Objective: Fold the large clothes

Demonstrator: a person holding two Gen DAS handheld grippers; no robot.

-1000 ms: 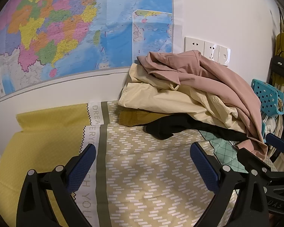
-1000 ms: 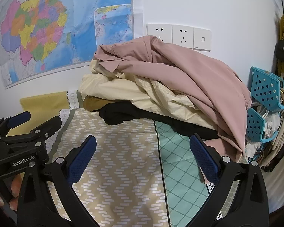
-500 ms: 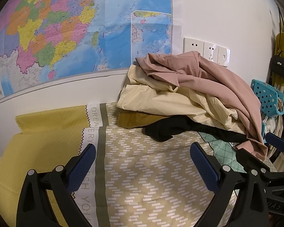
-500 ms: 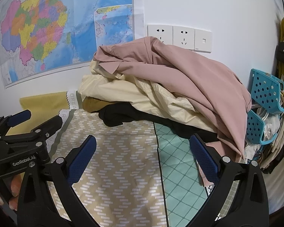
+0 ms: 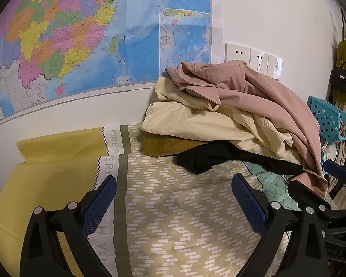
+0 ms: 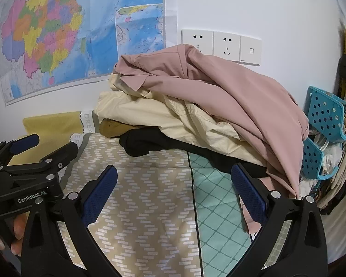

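A heap of clothes lies against the wall on the patterned bed cover [image 5: 173, 203]. On top is a dusty pink garment [image 5: 253, 92] [image 6: 219, 87], draped down the right side. Under it lie a cream garment [image 5: 196, 122] [image 6: 150, 113], a mustard one [image 5: 159, 146] and a black one [image 5: 210, 157] [image 6: 145, 143]. My left gripper [image 5: 174, 198] hovers open over the cover, short of the heap, holding nothing. Beside it my right gripper [image 6: 174, 184] is open and empty too, nearer the black garment. The left gripper [image 6: 32, 147] also shows at the left of the right wrist view.
A map [image 5: 80, 34] and wall sockets [image 6: 221, 46] hang behind the heap. Blue perforated baskets [image 6: 327, 110] with bags stand at the bed's right edge. A yellow panel [image 5: 46, 161] and a teal diamond panel [image 6: 219, 207] flank the tan zigzag area.
Both grippers have drifted slightly toward the heap and a little left; the pile sits marginally larger in view. Both stay open and nothing has been touched.
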